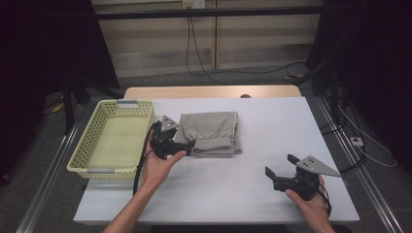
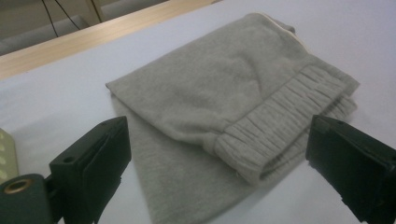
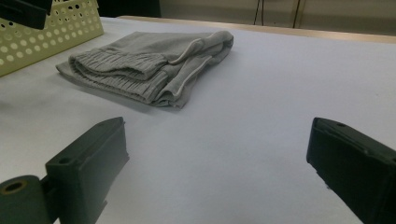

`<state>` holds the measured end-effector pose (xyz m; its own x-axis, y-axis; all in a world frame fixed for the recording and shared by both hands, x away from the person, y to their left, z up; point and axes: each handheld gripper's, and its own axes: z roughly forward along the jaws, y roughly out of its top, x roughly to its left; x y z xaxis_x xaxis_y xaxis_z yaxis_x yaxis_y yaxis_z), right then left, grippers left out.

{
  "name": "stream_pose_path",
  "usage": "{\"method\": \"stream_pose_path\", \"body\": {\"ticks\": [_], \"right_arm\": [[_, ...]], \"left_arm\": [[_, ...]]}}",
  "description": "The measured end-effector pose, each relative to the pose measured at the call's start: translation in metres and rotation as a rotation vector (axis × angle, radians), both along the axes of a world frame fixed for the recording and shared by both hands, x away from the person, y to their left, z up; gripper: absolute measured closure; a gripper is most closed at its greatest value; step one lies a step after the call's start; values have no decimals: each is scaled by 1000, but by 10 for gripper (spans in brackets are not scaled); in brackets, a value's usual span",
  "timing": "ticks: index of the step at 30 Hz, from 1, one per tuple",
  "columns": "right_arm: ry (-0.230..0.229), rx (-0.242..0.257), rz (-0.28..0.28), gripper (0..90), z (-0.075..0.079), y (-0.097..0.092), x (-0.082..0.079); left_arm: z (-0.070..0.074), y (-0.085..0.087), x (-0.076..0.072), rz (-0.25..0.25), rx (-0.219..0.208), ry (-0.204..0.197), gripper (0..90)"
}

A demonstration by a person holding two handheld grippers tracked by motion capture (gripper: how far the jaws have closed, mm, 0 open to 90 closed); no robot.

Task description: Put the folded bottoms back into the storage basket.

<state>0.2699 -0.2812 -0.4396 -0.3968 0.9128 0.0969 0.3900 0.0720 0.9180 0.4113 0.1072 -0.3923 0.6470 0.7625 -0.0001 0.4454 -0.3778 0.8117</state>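
A folded grey garment (image 1: 211,132) lies on the white table (image 1: 252,194), just to the right of the yellow perforated basket (image 1: 112,138). The left gripper (image 1: 187,144) sits at the garment's near left corner, between basket and cloth; in the left gripper view its jaws stand wide apart, straddling the ribbed waistband (image 2: 275,130) with nothing clamped. The right gripper (image 1: 279,167) hovers well to the right of the garment and nearer the person, over bare tabletop, its jaws likewise spread wide and holding nothing.
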Motion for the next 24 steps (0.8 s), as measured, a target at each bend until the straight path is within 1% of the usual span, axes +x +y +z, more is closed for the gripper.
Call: {"method": "stream_pose_path", "body": {"ticks": [1,2,3,4,7,11,13,15,16,18,19,23,24], "right_arm": [[0,0,1,49,0,0,0],[1,-1,2,49,0,0,0],[2,-1,3,49,0,0,0],[3,-2,5,49,0,0,0],[4,-3,7,49,0,0,0],[6,-3,10,49,-1,1,1],[7,-3,10,49,-1,1,1],[12,-3,11,49,-1,1,0],[14,-2,11,49,-1,1,0],[16,-1,12,49,-1,1,0],[16,-1,12,49,-1,1,0],[16,-3,12,49,-1,1,0],[18,-3,12,49,-1,1,1]], "left_arm": [[0,0,0,0,0,0,68],[1,0,4,11,-3,-2,68],[1,0,4,11,-3,-2,69],[1,-1,9,20,-8,-1,72],[1,-2,13,26,-7,4,73],[0,-6,21,23,10,17,73],[-1,-8,25,31,8,11,73],[-2,-10,31,43,12,22,73],[-2,-10,31,43,12,22,73],[-2,-12,35,44,26,27,71],[-2,-12,37,45,26,35,68],[-6,-15,44,54,35,40,71],[-7,-16,46,55,56,37,74]]}}
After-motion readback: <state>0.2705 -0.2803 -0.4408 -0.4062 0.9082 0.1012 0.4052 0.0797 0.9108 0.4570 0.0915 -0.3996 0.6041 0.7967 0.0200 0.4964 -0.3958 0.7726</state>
